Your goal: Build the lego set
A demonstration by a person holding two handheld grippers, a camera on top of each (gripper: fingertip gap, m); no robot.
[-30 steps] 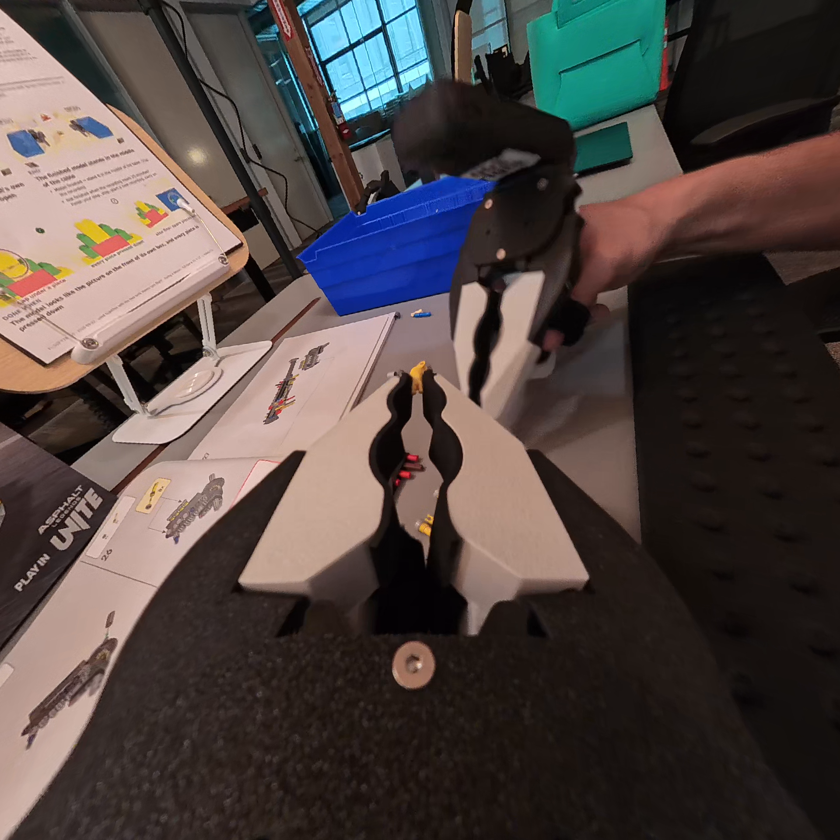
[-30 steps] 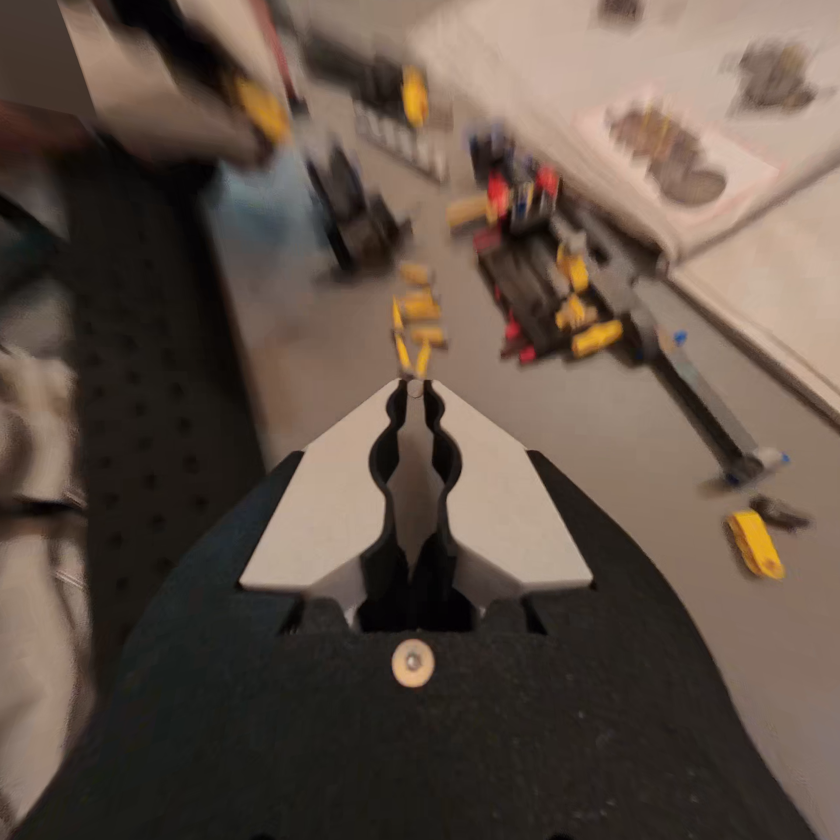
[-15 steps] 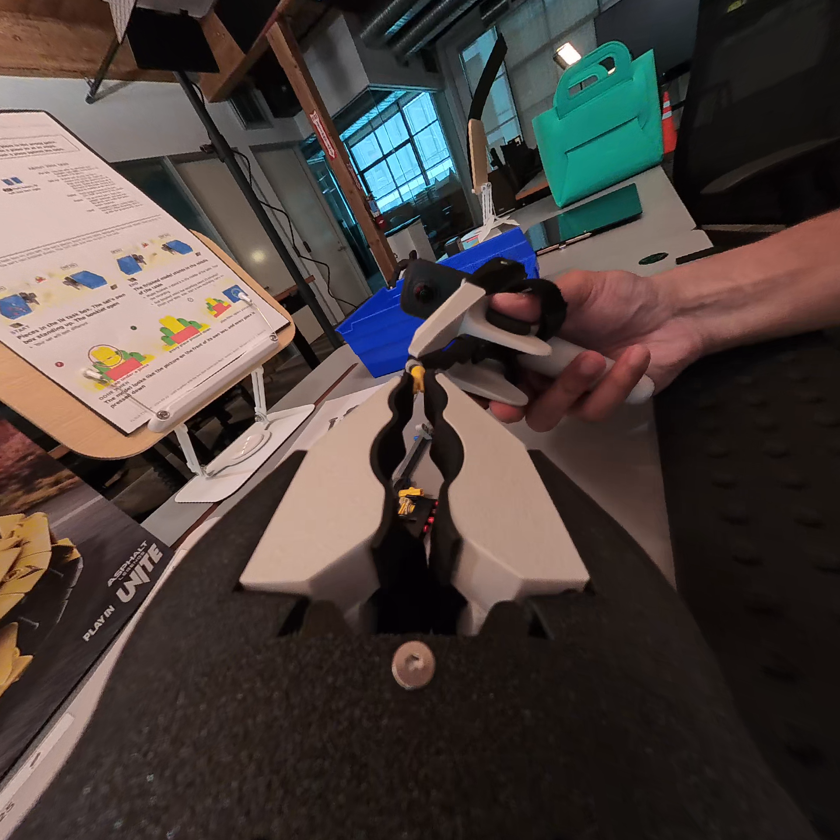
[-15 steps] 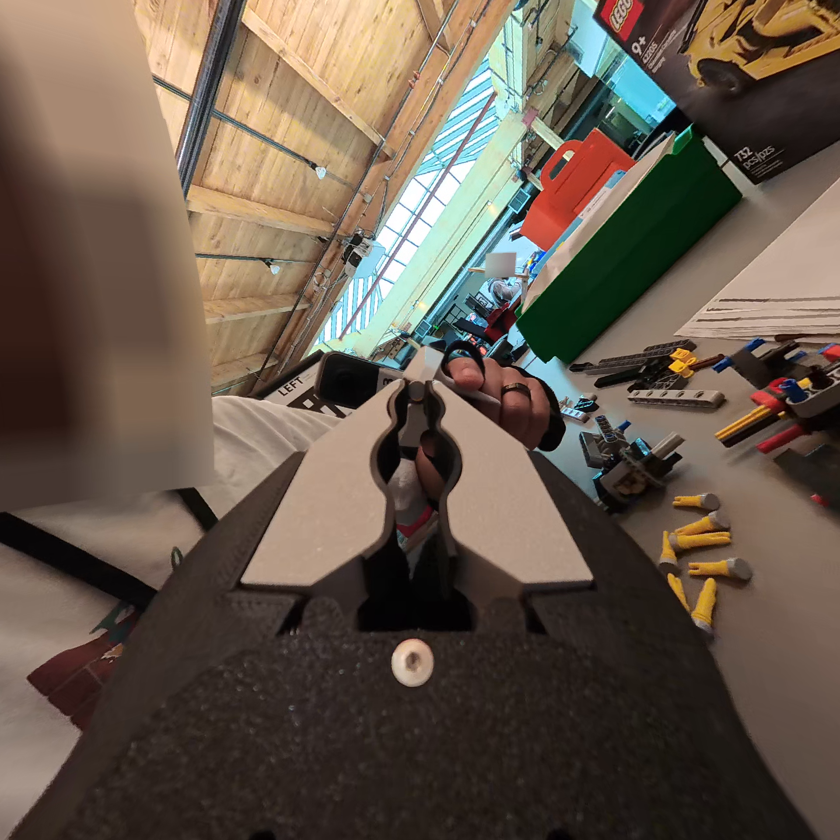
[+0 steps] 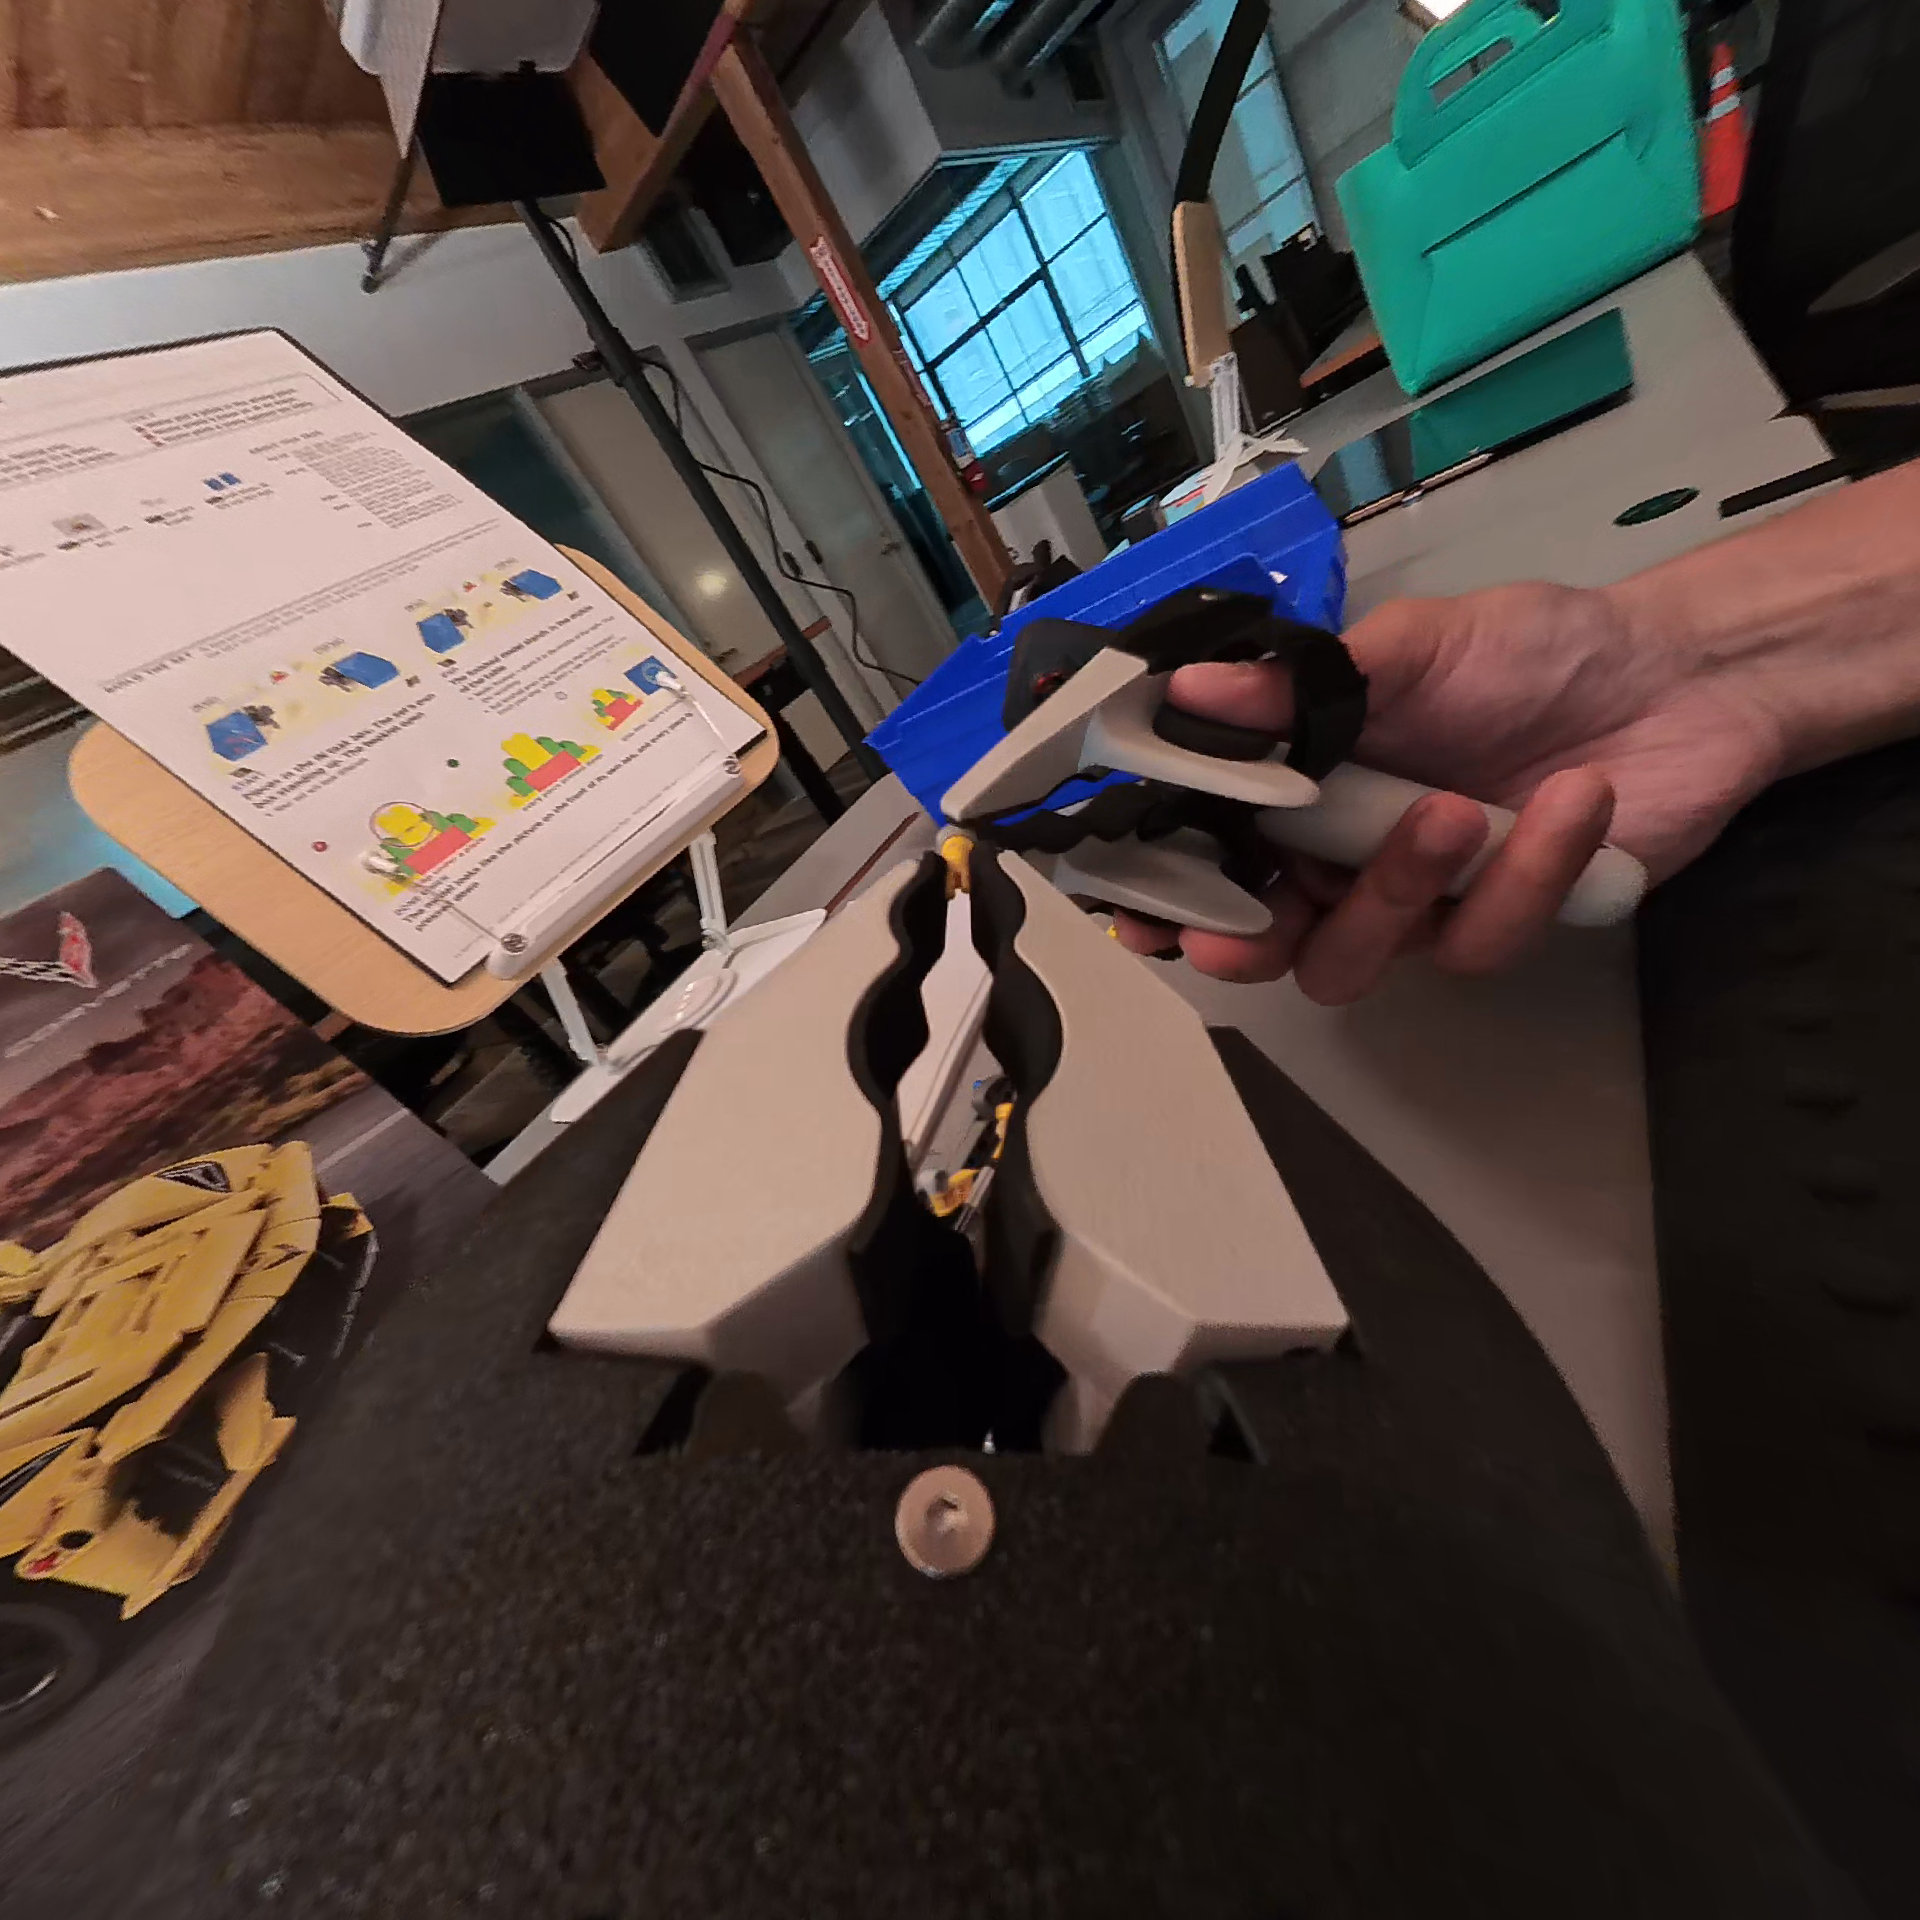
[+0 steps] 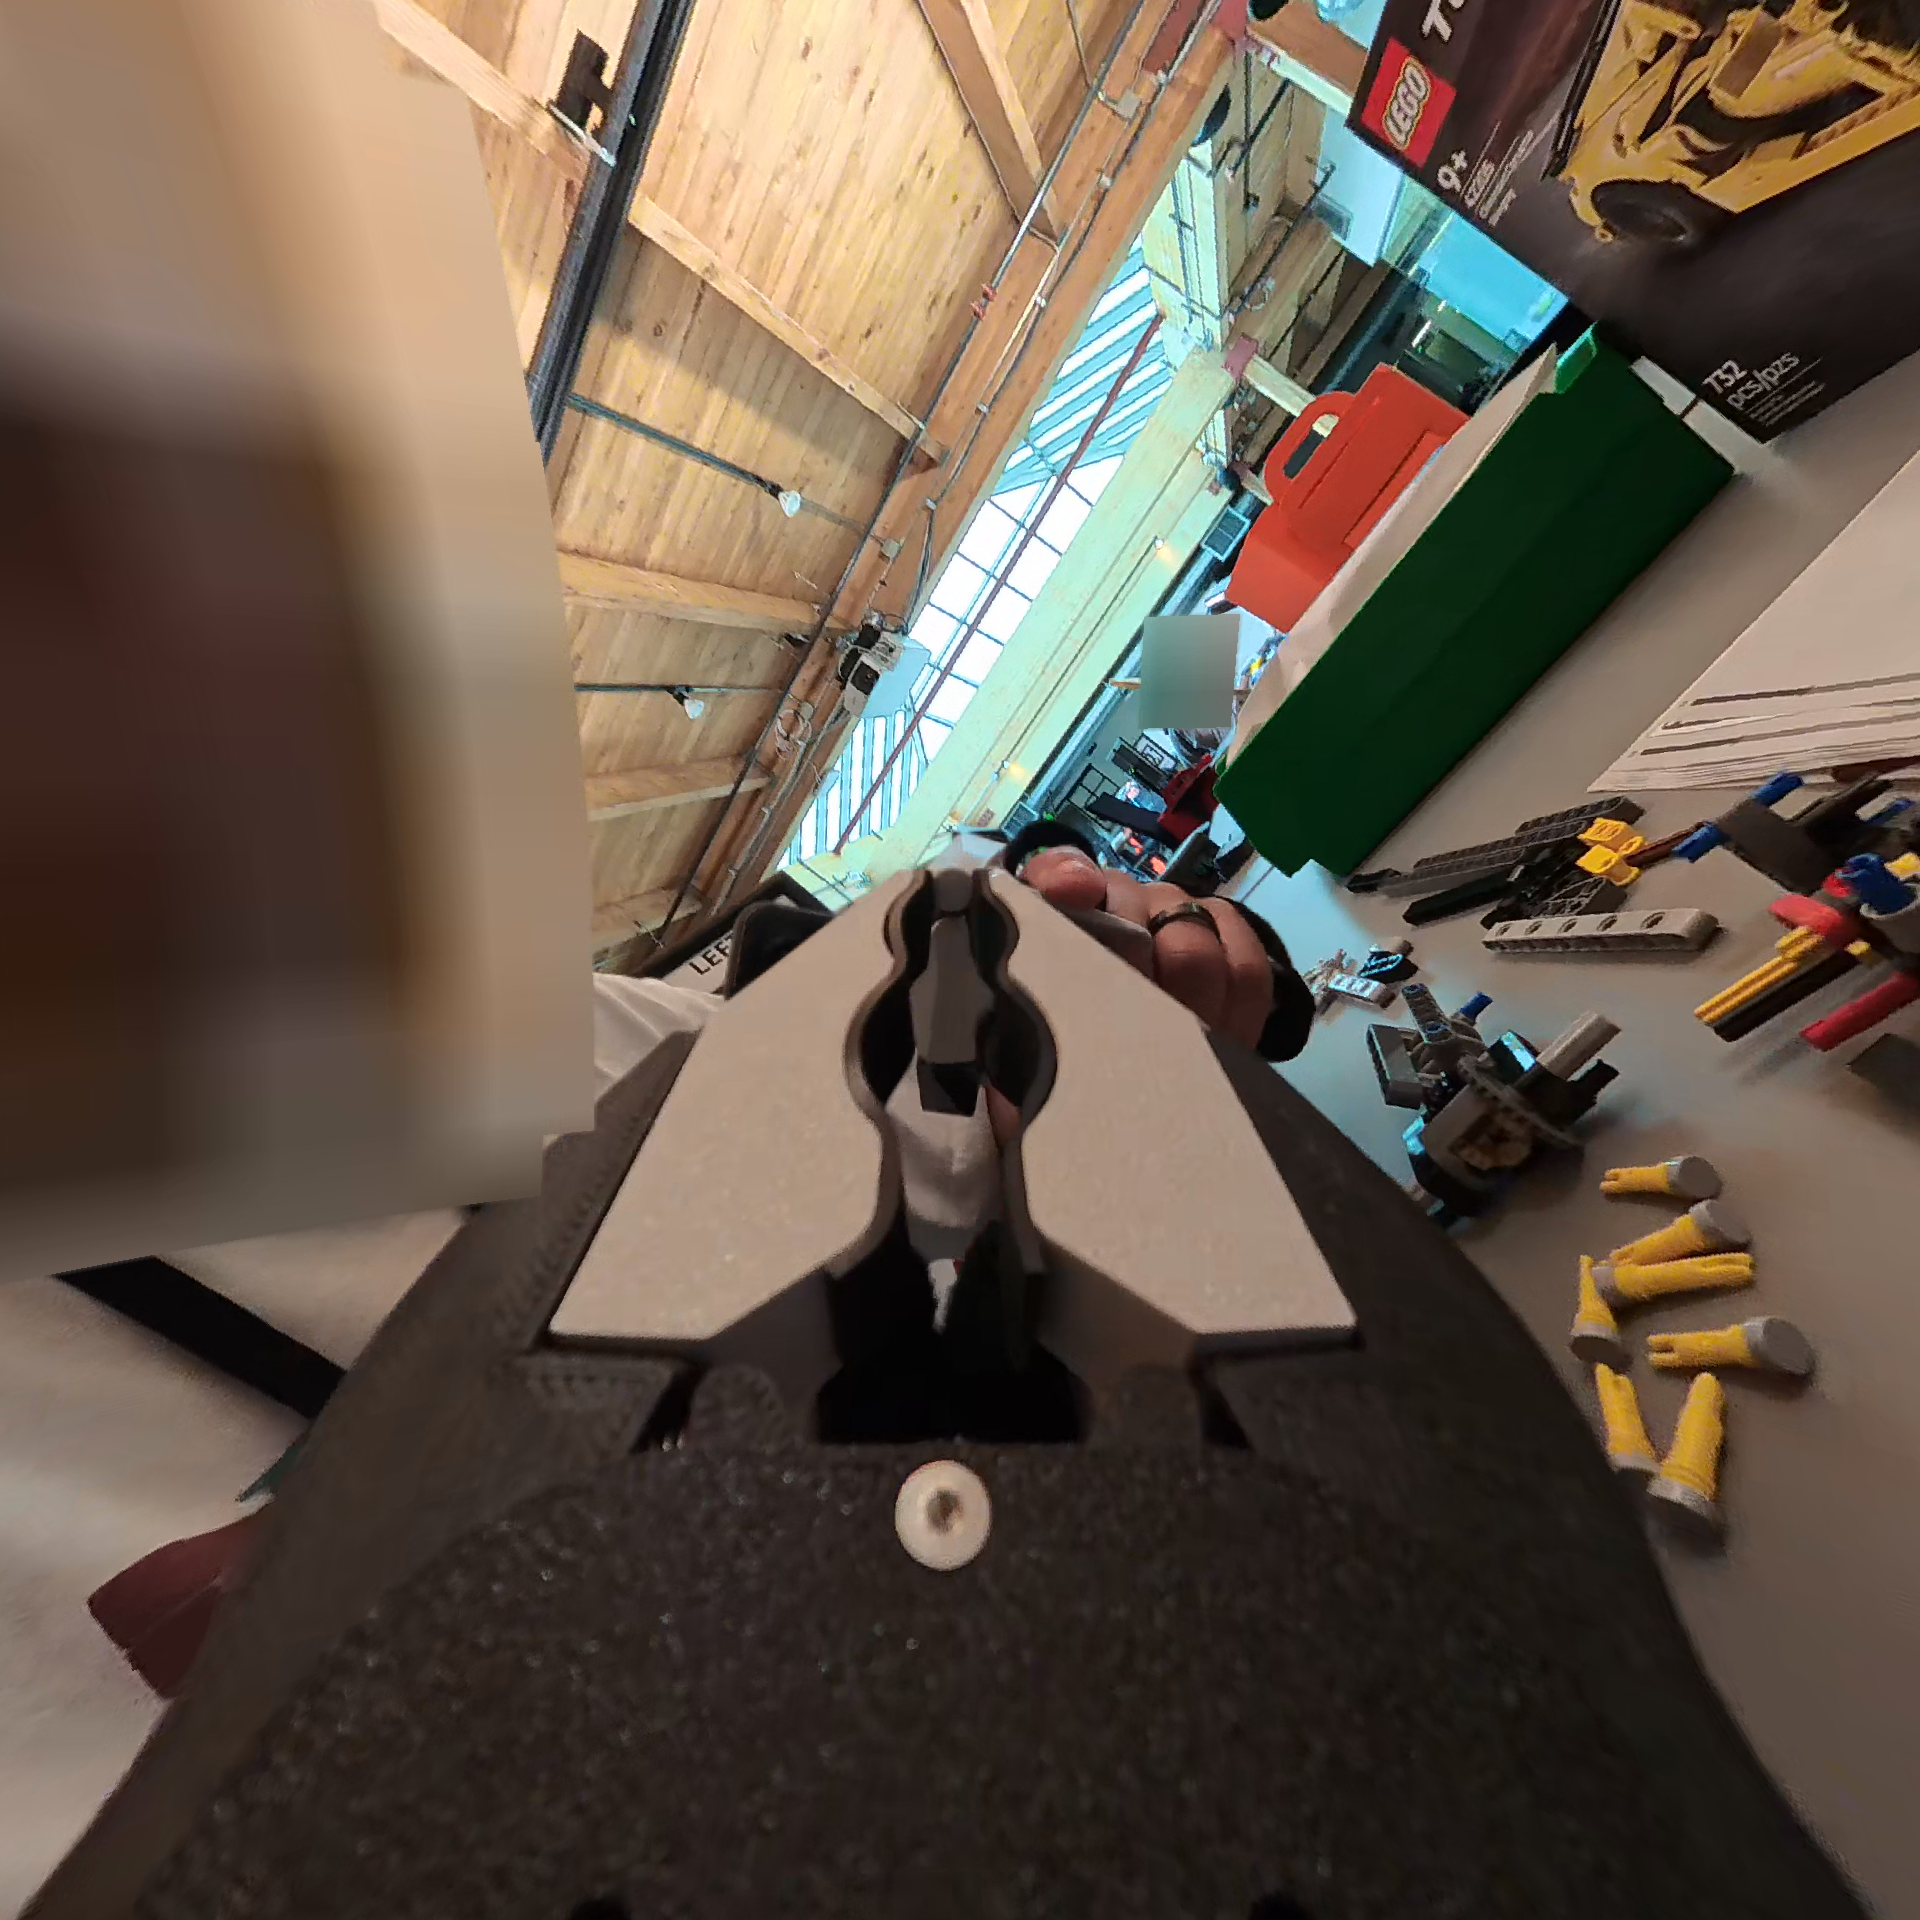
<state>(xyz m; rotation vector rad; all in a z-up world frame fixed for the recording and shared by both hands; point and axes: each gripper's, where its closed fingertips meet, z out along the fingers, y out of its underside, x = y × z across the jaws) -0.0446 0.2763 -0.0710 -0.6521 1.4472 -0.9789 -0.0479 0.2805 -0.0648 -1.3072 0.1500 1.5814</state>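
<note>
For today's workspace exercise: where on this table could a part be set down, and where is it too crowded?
Bare grey table lies below the hand, beside the black mat. The yellow pins and loose lego parts by the green bin are crowded.

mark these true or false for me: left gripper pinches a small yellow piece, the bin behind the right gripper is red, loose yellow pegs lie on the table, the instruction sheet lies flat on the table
1. The left gripper pinches a small yellow piece at its tips. True.
2. The bin behind the right gripper is red. False: the bin is blue.
3. Loose yellow pegs lie on the table. True.
4. The instruction sheet lies flat on the table. False: the instruction sheet leans on a tilted wooden stand.
</note>
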